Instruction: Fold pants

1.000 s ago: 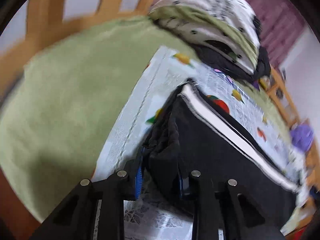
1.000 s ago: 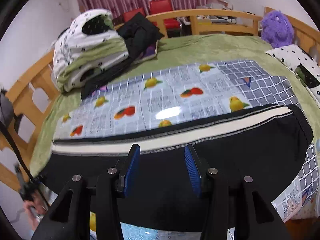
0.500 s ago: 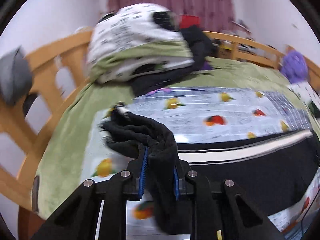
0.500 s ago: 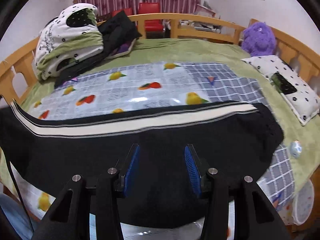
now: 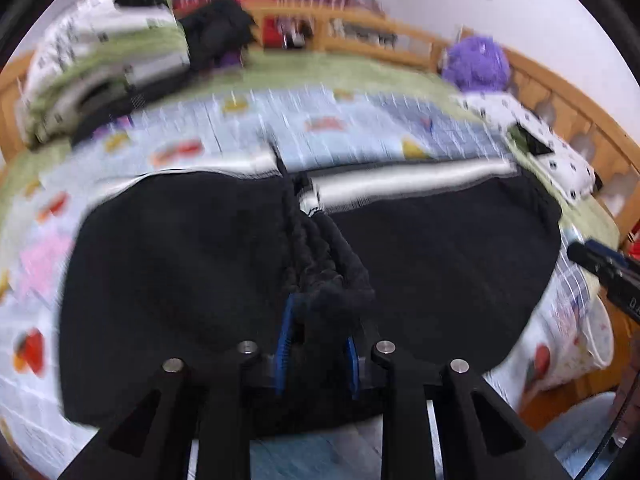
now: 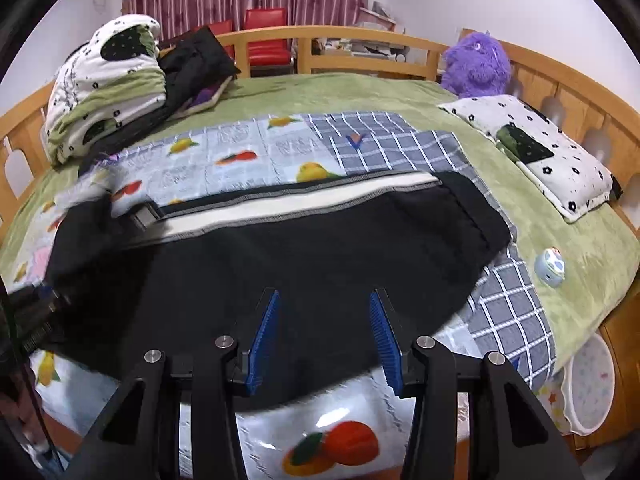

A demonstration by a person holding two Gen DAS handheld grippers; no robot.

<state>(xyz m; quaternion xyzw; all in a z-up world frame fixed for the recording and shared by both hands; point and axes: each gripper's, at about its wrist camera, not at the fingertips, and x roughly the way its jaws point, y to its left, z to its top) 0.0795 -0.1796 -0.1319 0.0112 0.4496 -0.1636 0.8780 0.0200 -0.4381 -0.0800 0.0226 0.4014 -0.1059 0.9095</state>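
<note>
Black pants with a white side stripe (image 6: 304, 240) lie across the fruit-print sheet (image 6: 240, 152) on the bed. In the left wrist view my left gripper (image 5: 318, 332) is shut on a bunched end of the pants (image 5: 328, 276) and holds it over the middle of the garment (image 5: 440, 264); this view is blurred. My right gripper (image 6: 324, 320) is open and empty, just above the near edge of the pants. The left gripper's tip (image 6: 36, 312) shows at the left edge of the right wrist view.
A pile of folded bedding and dark clothes (image 6: 120, 88) sits at the back left. A purple plush toy (image 6: 476, 64) and a spotted pillow (image 6: 536, 152) lie at the right. A small round toy (image 6: 550, 266) rests on the green blanket. A wooden bed rail (image 6: 340, 40) runs behind.
My left gripper has carried the pants end from the left side rightward over the middle of the garment, so the left part now lies folded over. The right gripper stayed open in place.
</note>
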